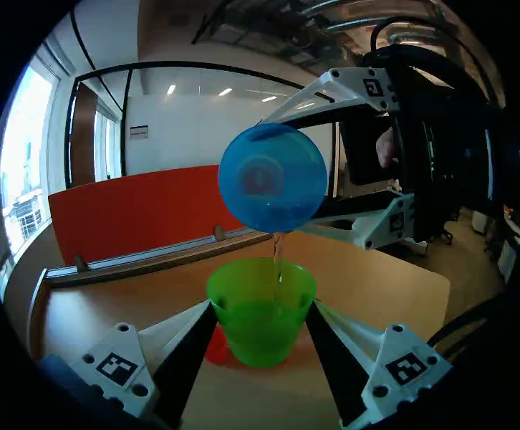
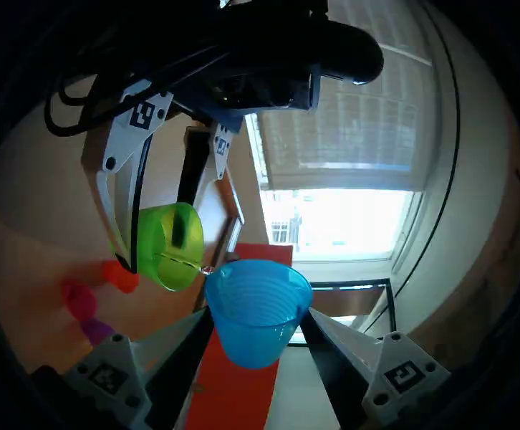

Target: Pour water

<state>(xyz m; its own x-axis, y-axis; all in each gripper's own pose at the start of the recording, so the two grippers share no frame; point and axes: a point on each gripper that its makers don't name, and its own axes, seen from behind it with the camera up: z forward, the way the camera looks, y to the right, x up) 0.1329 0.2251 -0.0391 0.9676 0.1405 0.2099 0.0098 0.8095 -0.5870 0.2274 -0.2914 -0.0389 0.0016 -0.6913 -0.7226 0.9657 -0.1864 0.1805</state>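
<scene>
A: Item 1, green cup (image 1: 262,312)?
B: Clamped between the left gripper (image 1: 261,315) fingers, over the tabletop (image 1: 382,287).
A: Item 2, blue cup (image 2: 256,312)?
B: Clamped between the right gripper (image 2: 258,322) fingers, tipped at 12 o'clock above item 1. A thin water stream (image 1: 278,254) falls from its rim into the green cup.

An open-plan office: a pale wooden desk (image 1: 382,279) with an orange divider panel (image 1: 131,208) along its far edge, a black-framed glass wall (image 1: 181,129) beyond the desk, tall windows (image 1: 27,158) left of it, and exposed pipes (image 1: 274,21) above it.
</scene>
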